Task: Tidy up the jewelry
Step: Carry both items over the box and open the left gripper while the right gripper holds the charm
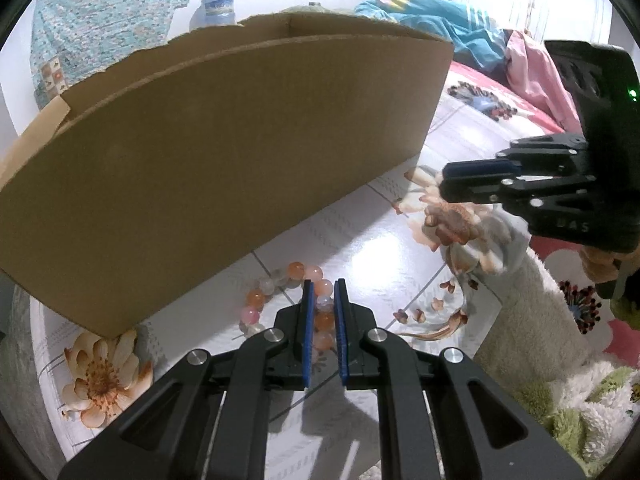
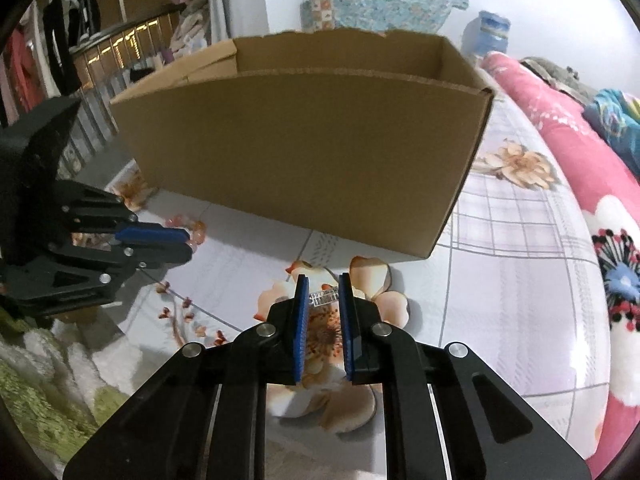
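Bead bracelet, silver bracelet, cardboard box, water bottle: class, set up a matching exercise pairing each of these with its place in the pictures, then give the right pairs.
Things:
1. bead bracelet
2. silver bracelet
3. cardboard box
4. water bottle

Places:
A. behind the box, by the wall
B. between the fingers of the left gripper
C. standing on the flowered cloth, open at the top
D. between the fingers of the right gripper

Pairs: 1-B, 2-D, 3-C, 4-A
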`<state>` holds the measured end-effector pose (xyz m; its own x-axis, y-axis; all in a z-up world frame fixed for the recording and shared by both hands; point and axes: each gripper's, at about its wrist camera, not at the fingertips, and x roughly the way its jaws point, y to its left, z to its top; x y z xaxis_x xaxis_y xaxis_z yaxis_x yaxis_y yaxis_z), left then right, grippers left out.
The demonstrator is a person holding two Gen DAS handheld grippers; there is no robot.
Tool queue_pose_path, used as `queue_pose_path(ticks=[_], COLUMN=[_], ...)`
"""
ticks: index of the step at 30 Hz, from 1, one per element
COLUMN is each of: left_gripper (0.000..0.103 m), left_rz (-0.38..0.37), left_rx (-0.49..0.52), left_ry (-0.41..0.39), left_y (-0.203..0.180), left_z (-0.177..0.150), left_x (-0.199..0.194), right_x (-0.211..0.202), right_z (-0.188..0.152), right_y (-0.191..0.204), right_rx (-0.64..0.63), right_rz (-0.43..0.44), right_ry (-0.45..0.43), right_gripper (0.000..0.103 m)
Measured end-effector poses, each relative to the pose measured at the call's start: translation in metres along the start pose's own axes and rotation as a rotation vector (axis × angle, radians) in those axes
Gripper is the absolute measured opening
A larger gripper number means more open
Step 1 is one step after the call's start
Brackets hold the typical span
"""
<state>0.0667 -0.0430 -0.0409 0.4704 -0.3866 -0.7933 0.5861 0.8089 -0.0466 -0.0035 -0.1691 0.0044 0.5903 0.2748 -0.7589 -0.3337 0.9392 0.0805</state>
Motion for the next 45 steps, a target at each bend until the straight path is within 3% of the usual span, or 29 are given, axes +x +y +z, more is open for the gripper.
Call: queue_pose_path(ticks=[10, 18, 20, 23, 31, 37, 40, 43, 45], left_gripper=[0.009, 0.009, 0.009, 0.009, 0.009, 0.010, 0.010, 0.013, 0.023], left_rz=[-0.045, -0.216, -0.215, -0.145, -0.109, -0.121, -0.091, -0.111, -0.110], left_rx=[-0.041, -0.033, -0.013, 0.025, 0.017, -0.039, -0.058, -0.073, -0.088], left_ry=[-0.137, -0.280, -0.312, -0.318, -0.100, 0.190, 0.293, 0.303, 0.281], left_y=[0.011, 0.013, 0.012, 0.012, 0.032, 0.057, 0.062, 0.066, 0.069], left_z=[0.019, 0.060, 0.078, 0.104, 0.151, 0.159, 0.153, 0.150, 0.148], left_x=[-0.061, -0.124, -0.134, -0.134, -0.053, 0.026, 0.046, 0.045, 0.038], right_x=[-0.040, -0.060, -0.064, -0.066, -0.058, -0.051, -0.047, -0.045, -0.043], right_z=[0.025, 0.072, 0.084, 0.094, 0.089, 0.083, 0.081, 0.083, 0.087], right_y=[0.003, -0.003, -0.006, -0.015, -0.042, -0.060, -0.066, -0.068, -0.068], right_rx=[0.087, 0.115, 0.125, 0.142, 0.193, 0.228, 0.245, 0.248, 0.245], right_rz=[0.054, 0.124, 0.128, 0.136, 0.129, 0.136, 0.135, 0.133, 0.142], right_ry=[-0.150, -0.302, -0.335, -0.372, -0.377, -0.359, -0.346, -0.331, -0.321], right_gripper=[0.013, 0.013, 0.013, 0.013, 0.013, 0.013, 0.013, 0.013, 0.013])
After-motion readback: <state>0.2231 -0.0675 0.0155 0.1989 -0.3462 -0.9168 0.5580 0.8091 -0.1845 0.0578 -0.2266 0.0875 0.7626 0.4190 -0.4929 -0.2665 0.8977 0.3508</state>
